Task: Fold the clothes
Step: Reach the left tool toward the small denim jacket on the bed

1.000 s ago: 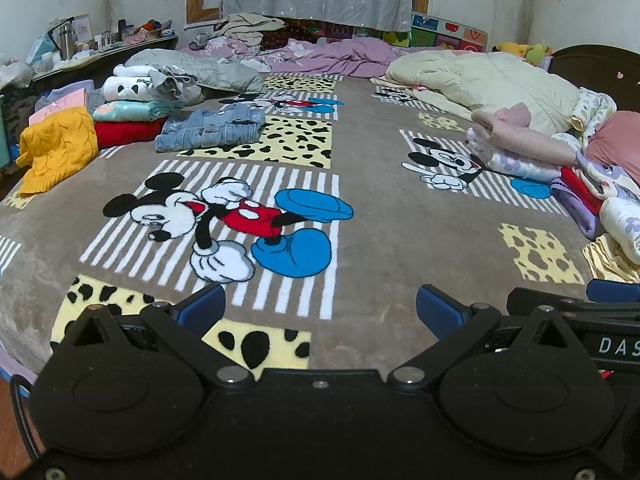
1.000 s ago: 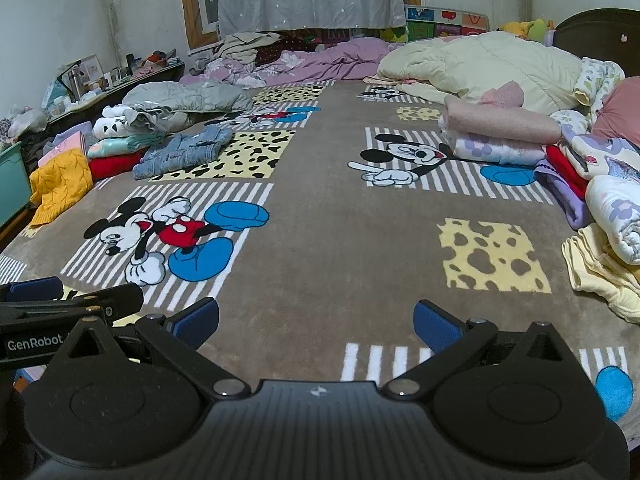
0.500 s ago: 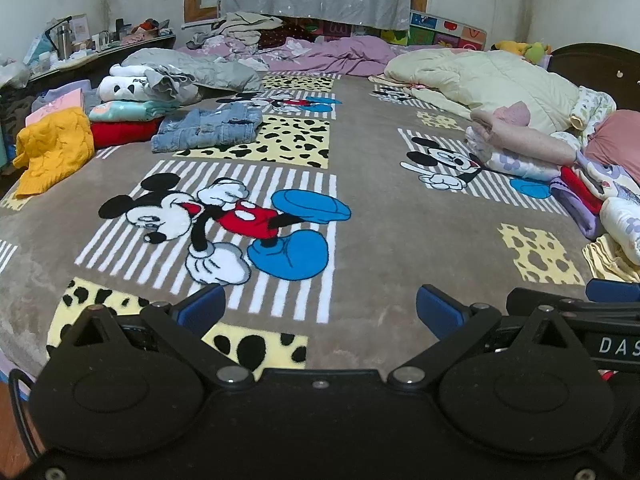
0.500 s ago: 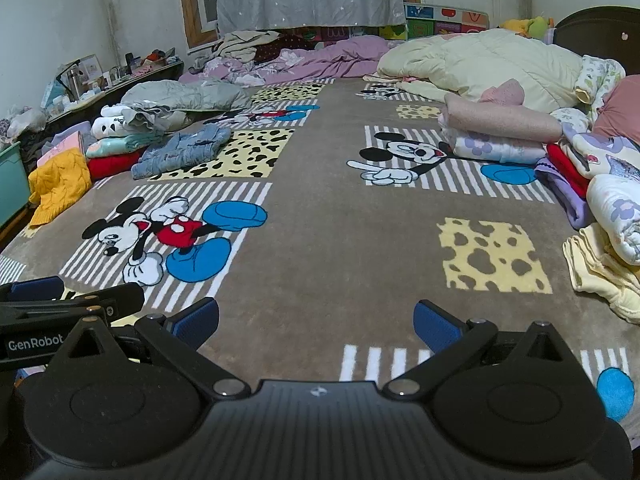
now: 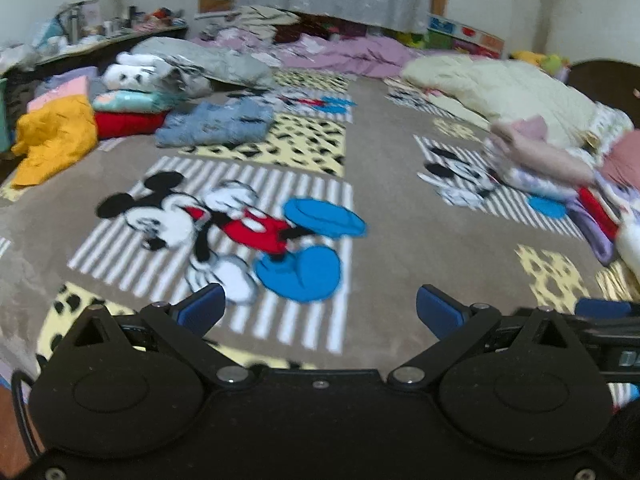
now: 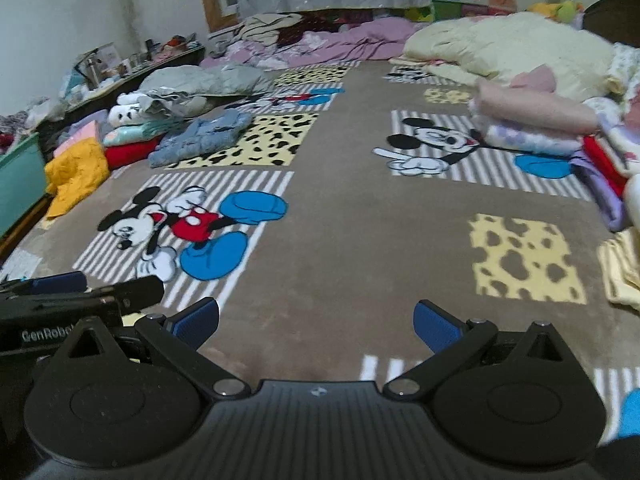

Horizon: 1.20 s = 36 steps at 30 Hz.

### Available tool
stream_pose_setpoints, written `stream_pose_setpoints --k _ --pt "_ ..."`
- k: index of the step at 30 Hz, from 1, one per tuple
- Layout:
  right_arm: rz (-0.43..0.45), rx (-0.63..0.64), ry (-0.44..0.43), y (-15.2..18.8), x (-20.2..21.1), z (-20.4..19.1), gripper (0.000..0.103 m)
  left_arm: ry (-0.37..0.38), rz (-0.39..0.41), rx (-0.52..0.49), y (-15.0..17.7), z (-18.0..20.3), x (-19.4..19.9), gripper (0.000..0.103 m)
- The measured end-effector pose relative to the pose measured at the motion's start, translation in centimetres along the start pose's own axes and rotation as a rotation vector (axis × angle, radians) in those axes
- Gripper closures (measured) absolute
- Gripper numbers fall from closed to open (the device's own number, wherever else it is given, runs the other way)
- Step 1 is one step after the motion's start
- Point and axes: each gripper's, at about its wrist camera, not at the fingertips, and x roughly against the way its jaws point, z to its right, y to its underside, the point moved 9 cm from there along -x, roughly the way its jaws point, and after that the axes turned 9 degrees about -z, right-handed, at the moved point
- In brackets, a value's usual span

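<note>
Hand-held grippers left (image 5: 318, 306) and right (image 6: 316, 320) hang released and empty over the cartoon-print bed blanket (image 6: 352, 232). Unfolded clothes (image 6: 622, 268) lie heaped at three o'clock, their axis unclear; denim jeans (image 5: 214, 123) lie at eleven, long axis crosswise. Best next: pull one garment onto bare blanket and flatten it before folding.

The left gripper (image 5: 318, 307) and right gripper (image 6: 316, 320) both stand spread wide with nothing between their blue fingers (image 6: 197, 319), side by side and apparently level, though motion blur smears the views.
</note>
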Motion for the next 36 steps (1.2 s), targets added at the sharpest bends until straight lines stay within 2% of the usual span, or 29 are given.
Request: stream_pose_setpoints --k 2,8,14,17,19,21,24,29,34,36 --pt "0.001 0.000 -0.047 -1.1 -0.4 0.1 0.000 -0.006 0.014 0.016 -1.1 -1.0 -0.6 0.000" --pt "0.150 0.089 -0.090 -4.9 -2.8 0.9 0.000 -0.048 0.035 0.010 -5.2 -3.9 -4.1 0.000" --pt "0.218 0.117 -0.130 -6.0 -8.9 3.0 0.000 -0.126 0.050 0.021 -10.5 -7.2 -10.5 0.003" --pt "0.212 0.074 -0.163 -5.2 -12.1 5.0 0.000 -0.099 0.053 0.092 -13.5 -9.5 -14.4 0.019" --pt "0.185 0.028 -0.190 -4.9 -13.7 6.3 0.000 -0.087 0.060 0.152 -15.5 -11.3 -16.8 0.024" --pt "0.172 -0.004 -0.206 -5.1 -14.6 7.1 0.000 -0.092 0.073 0.199 -17.4 -13.1 -19.2 0.036" --pt "0.125 -0.035 -0.259 -5.2 -16.1 7.7 0.000 -0.114 0.096 0.242 -20.1 -15.3 -22.6 0.044" --pt "0.109 -0.026 -0.273 -4.7 -16.9 7.5 0.000 -0.110 0.142 0.291 -23.6 -18.2 -27.7 0.054" --pt "0.127 -0.022 -0.277 -4.5 -17.2 7.5 0.000 -0.122 0.129 0.329 -24.9 -20.4 -32.4 0.061" --pt "0.130 -0.024 -0.282 -4.5 -17.2 7.5 0.000 -0.142 0.121 0.311 -25.0 -20.4 -33.5 0.063"
